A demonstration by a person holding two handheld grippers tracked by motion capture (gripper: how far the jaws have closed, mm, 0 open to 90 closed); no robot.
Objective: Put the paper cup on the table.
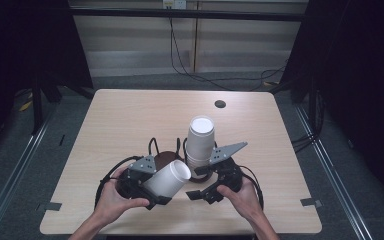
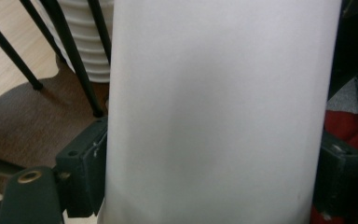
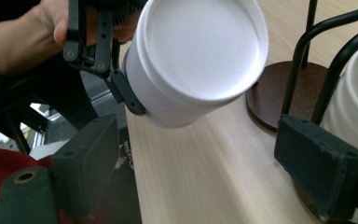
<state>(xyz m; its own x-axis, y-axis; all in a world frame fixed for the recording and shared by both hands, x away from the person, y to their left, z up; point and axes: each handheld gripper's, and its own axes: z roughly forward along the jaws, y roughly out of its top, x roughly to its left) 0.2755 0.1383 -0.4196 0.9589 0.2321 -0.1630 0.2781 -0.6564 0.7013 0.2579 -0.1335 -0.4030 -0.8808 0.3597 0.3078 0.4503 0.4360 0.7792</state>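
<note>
- Holding a single white cup point(image 1: 167, 179) clear of the worktop point(image 1: 130, 120), the left tongs point(image 1: 152, 192) are clamped on its wall — in the left gripper view the cup point(image 2: 214, 112) is seen pressed between both black jaws, near its lower part.
- The cup is carried tilted, almost on its side; its round end is turned toward the right tongs, as the right gripper view point(image 3: 200, 51) shows.
- A stack of white cups point(image 1: 200, 142) is seen standing upright in a black wire holder point(image 1: 180, 147) on a dark round base point(image 1: 167, 157), just beside and behind the held cup.
- The right tongs point(image 1: 207, 192) are held open and empty — their jaws stand wide apart in the right gripper view, with the stack point(image 3: 354, 107) close against the right-hand jaw, though contact cannot be judged.
- The step in hand is judged to be the separation of one cup from the stack, with that cup already free.
- For the next move, the cup would have to be righted and set down on a bare part of the worktop, well apart from the holder, or handed over to the right tongs, which would need to close on its rim or wall without crushing it.
</note>
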